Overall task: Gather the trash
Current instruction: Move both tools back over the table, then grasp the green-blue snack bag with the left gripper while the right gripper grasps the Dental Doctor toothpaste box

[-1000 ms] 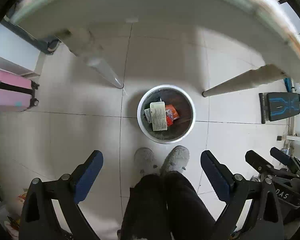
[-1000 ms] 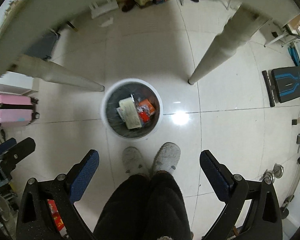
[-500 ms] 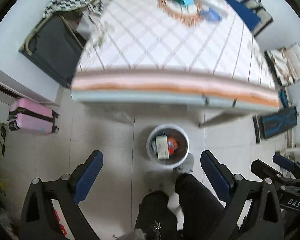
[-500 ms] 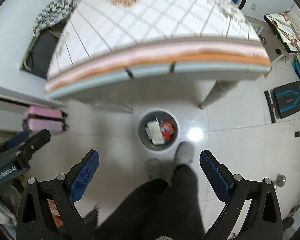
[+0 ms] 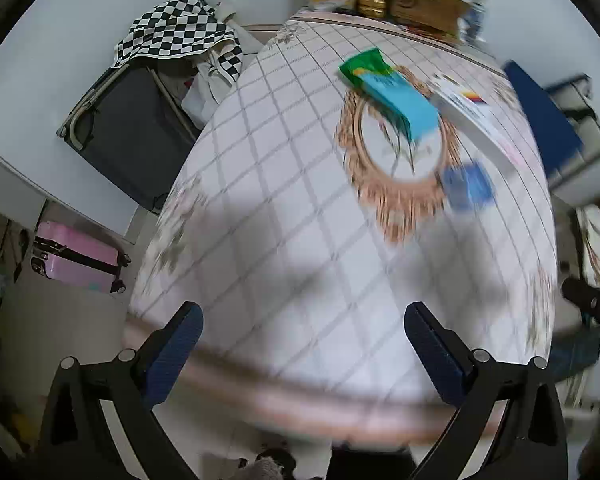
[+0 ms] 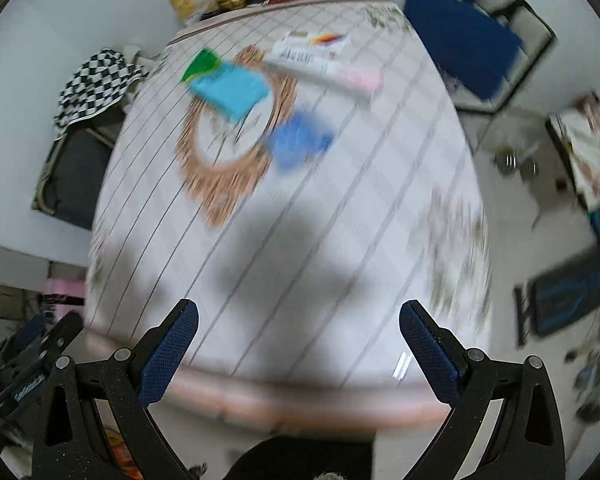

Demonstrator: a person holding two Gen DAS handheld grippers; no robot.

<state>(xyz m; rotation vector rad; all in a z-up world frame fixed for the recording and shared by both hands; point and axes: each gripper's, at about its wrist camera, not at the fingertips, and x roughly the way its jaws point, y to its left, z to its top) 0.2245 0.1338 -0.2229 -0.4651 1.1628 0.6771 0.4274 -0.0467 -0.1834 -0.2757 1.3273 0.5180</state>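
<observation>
While both claws hang above the near edge of the table [image 5: 284,248], the left claw [image 5: 302,354] and the right claw [image 6: 298,350] stand wide apart and hold nothing. The trash lies far from them, around the round pattern on the cloth: a light blue box [image 5: 400,106] at 1 o'clock, a green packet [image 5: 362,65] touching it, a white box [image 5: 470,116] and a blurred dark blue packet [image 5: 467,185] at 2 o'clock.
</observation>
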